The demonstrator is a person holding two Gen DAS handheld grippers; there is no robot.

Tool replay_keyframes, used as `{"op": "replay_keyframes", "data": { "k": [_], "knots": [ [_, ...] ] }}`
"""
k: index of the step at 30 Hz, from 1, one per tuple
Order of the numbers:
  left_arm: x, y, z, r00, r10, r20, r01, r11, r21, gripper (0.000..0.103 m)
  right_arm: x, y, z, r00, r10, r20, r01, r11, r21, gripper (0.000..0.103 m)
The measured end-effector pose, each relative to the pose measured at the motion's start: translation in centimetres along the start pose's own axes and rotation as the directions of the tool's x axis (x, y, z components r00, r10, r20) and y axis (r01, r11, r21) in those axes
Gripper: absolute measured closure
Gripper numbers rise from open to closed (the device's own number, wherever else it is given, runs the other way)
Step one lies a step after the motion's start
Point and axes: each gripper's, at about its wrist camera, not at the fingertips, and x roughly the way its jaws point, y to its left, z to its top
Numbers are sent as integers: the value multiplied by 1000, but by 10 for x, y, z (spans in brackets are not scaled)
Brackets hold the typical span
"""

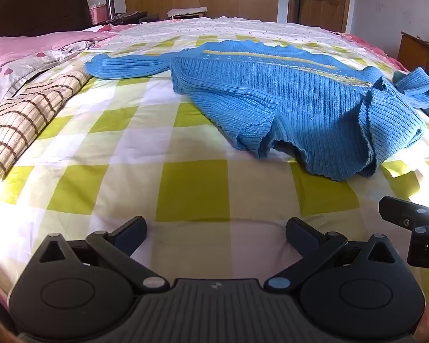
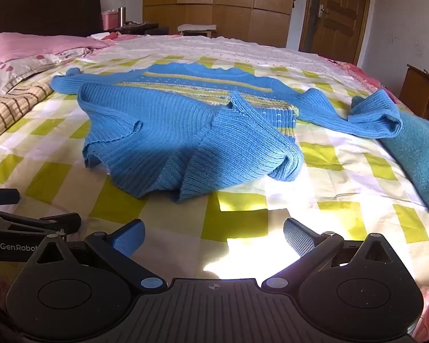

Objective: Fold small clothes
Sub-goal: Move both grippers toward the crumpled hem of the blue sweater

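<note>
- The blue sweater (image 1: 286,94) lies on the bed (image 1: 186,188), on a yellow-and-white checked sheet, at about 1 o'clock from the left gripper (image 1: 216,233) and at 12 o'clock from the right gripper (image 2: 213,235).
- Both grippers hover low over the sheet with jaws spread wide and nothing between them; neither touches the sweater.
- The sweater is a ribbed knit, so it should be soft, limp and stretchy, fairly light, and not slippery. It will likely sag and drag when lifted, not hold a shape.
- Its near hem (image 2: 168,183) is rumpled into standing folds; one sleeve (image 2: 354,114) trails toward 2 o'clock in the right view, the other sleeve (image 1: 123,65) reaches toward 10 o'clock in the left view.
- Judged best holds: pinch the near hem at its two corners, one gripper each, and pull it flat before folding. A pinch on a single rib may only stretch the knit.
- A second, teal cloth (image 2: 414,154) lies at 3 o'clock, touching or just beside the right sleeve; a careless grab there could catch both.
</note>
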Motion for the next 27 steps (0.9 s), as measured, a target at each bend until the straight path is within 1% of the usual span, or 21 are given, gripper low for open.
{"op": "replay_keyframes", "data": {
  "k": [5,12,18,23,27],
  "knots": [
    [-1,0,2,1000,-2,-4,2,1000,7,0,0,-1,0,1000,6,-3,-6,1000,11,0],
    [-5,-4,2,1000,6,13,-7,999,35,0,2,-3,-1,1000,5,2,-5,1000,6,0],
    [-9,-1,3,999,6,33,-6,1000,18,0,0,-2,1,1000,15,0,-15,1000,13,0],
    [-10,-1,4,999,3,44,-3,1000,16,0,0,-4,2,1000,8,-6,-8,1000,9,1],
    [-13,0,5,998,-3,61,3,1000,9,0,-2,-7,5,1000,11,8,-11,1000,28,1]
  ]
}}
